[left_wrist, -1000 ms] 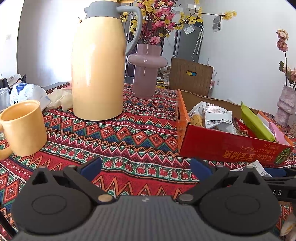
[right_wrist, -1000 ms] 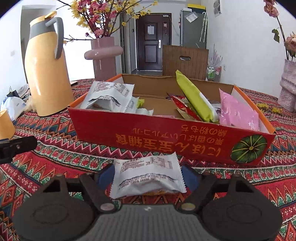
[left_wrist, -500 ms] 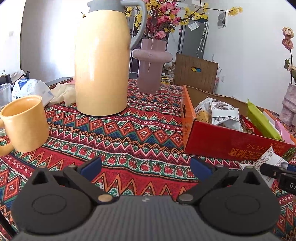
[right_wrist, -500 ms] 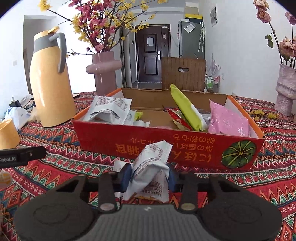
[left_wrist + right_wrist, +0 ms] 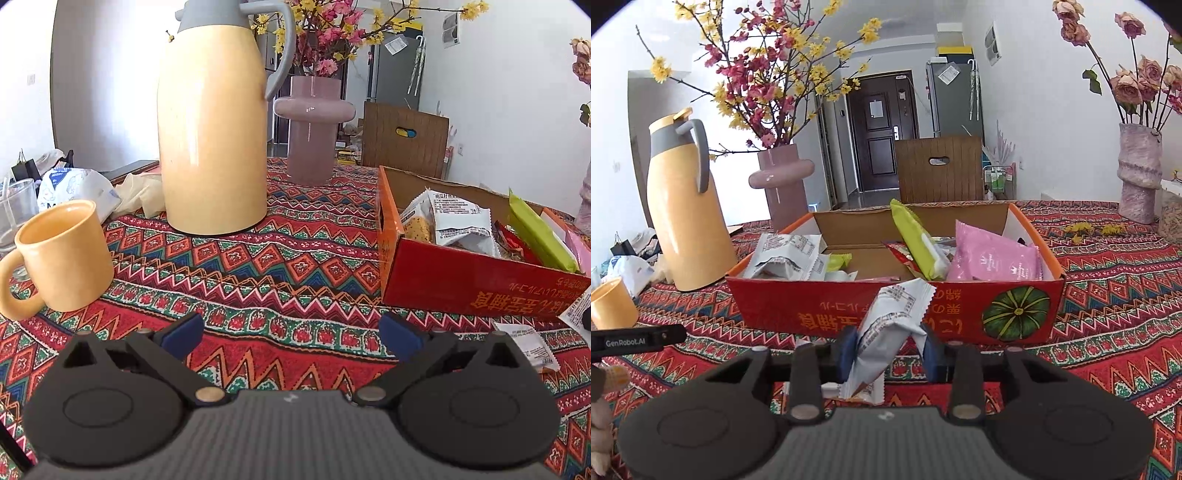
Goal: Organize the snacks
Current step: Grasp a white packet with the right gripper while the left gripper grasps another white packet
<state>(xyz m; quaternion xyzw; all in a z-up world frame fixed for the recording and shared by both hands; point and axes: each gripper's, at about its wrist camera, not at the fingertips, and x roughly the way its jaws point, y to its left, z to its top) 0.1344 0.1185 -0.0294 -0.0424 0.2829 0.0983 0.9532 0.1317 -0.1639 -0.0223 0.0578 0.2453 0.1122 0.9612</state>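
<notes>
My right gripper (image 5: 888, 350) is shut on a white snack packet (image 5: 892, 325), which stands crumpled and tilted between the blue pads, lifted just in front of the red cardboard box (image 5: 812, 314). Inside the box lie white packets (image 5: 786, 254), a green packet (image 5: 916, 240) and a pink packet (image 5: 993, 258). A second white packet (image 5: 528, 343) lies flat on the cloth before the box (image 5: 461, 284). My left gripper (image 5: 291, 332) is open over the patterned tablecloth, left of the box, with nothing between its fingers.
A tall yellow thermos jug (image 5: 214, 129), a yellow mug (image 5: 62, 254), a glass (image 5: 14, 206) and a pink vase (image 5: 314, 125) stand left of the box. A textured vase of roses (image 5: 1139, 173) stands at the far right. A wooden chair back (image 5: 938, 170) is behind the table.
My right gripper closed on the white packet that lay flat on the cloth and raised it toward the box, crumpling it upright. My left gripper stayed open and about in place.
</notes>
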